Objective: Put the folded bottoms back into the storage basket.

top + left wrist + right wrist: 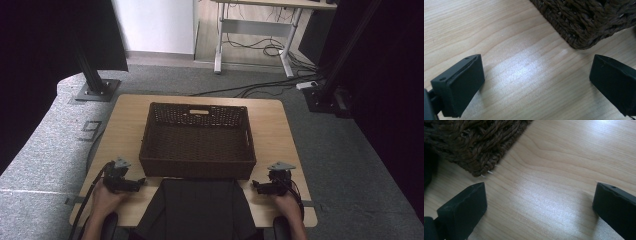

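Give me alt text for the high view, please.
A dark woven basket sits on a light wooden table, with a dark folded cloth at the near edge. The left tongs and right tongs flank the cloth, jaws open.

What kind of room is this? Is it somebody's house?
Probably not a house: it looks like a lab or workroom. A small light wooden table stands on grey carpet, black metal stand posts rise beside it, and loose black cables trail under a desk behind.
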